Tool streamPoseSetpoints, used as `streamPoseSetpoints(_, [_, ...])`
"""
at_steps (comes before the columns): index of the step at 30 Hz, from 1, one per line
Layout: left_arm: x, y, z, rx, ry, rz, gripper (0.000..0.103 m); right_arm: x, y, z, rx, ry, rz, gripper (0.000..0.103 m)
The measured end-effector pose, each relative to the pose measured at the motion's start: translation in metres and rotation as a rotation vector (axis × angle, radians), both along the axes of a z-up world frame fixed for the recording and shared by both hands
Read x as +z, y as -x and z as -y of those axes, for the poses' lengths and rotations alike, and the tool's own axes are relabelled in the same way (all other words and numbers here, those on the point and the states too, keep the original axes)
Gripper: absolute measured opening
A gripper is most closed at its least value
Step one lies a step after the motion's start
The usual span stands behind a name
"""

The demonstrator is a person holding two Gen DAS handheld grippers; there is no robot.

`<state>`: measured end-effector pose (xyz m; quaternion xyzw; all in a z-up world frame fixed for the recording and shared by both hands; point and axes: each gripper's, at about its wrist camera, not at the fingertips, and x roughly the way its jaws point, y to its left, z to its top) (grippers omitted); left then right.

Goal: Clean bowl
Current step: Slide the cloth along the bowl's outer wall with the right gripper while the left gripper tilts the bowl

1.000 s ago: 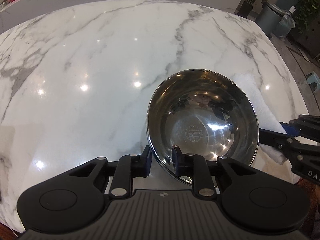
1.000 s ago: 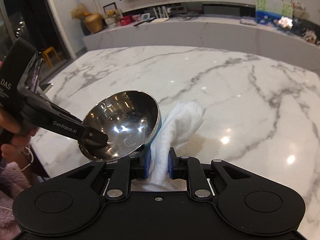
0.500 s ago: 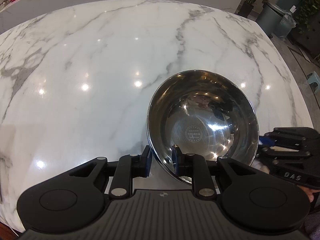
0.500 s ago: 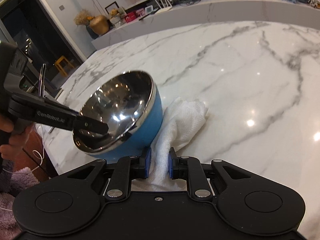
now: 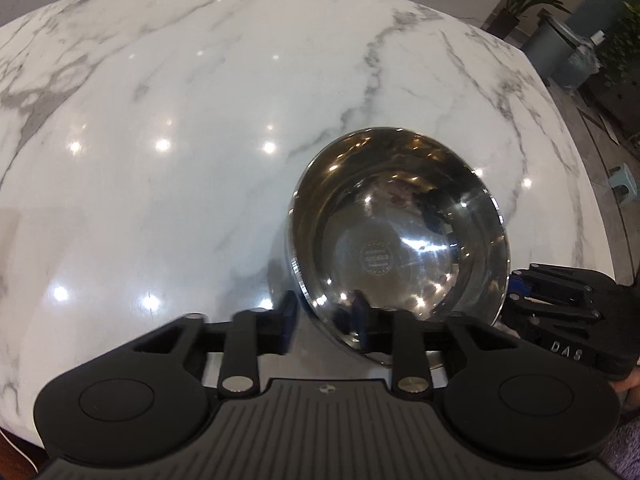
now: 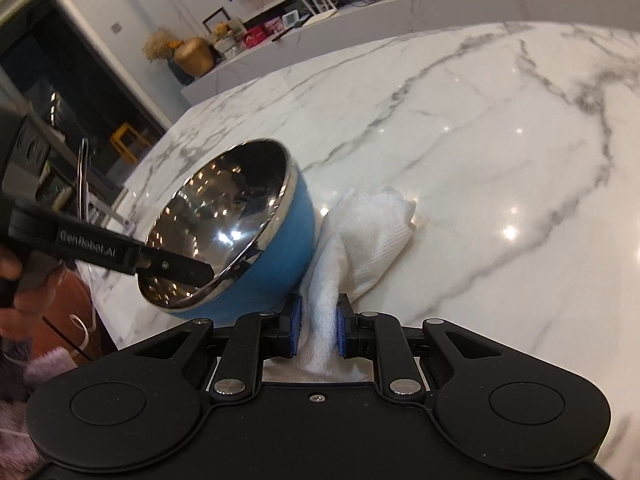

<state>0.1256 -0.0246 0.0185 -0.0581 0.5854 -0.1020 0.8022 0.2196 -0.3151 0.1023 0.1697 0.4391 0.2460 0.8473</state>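
One cloth [image 6: 360, 232] (white) beside tilted bowl [image 6: 240, 224].

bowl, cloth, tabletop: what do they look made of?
Bowl: polished metal inside, likely stainless steel, mirror reflections and a stamped mark at the bottom; outside matte blue, coating or plastic shell, cannot tell which.
Cloth: white woven fabric, ribbed texture, soft folds; probably cotton.
Tabletop: glossy white, grey veins, lamp glints; marble or a marble-look slab.

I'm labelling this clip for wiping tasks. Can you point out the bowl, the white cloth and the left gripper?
bowl [image 6: 276, 268]: right wrist view, on its blue outer wall.
white cloth [image 6: 372, 236]: right wrist view, on the bunched part lying on the marble.
left gripper [image 5: 324, 316]: left wrist view, midway between its fingertips, at the bowl's near rim.
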Motion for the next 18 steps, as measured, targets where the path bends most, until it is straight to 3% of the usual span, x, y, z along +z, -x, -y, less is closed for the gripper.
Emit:
streamPoseSetpoints(8, [0.001, -0.001, -0.001, -0.005, -0.007, -0.002, 0.019, 0.002, 0.002, 0.029, -0.053, -0.183, -0.019, 0.016])
streamPoseSetpoints(14, [0.001, -0.002, -0.002, -0.007, -0.004, -0.008, 0.019, 0.010, 0.002, 0.054, -0.039, -0.338, -0.017, 0.016])
streamPoseSetpoints(18, [0.000, -0.003, -0.002, -0.007, -0.003, -0.009, 0.019, 0.009, -0.003, 0.058, -0.005, -0.388, -0.040, 0.016])
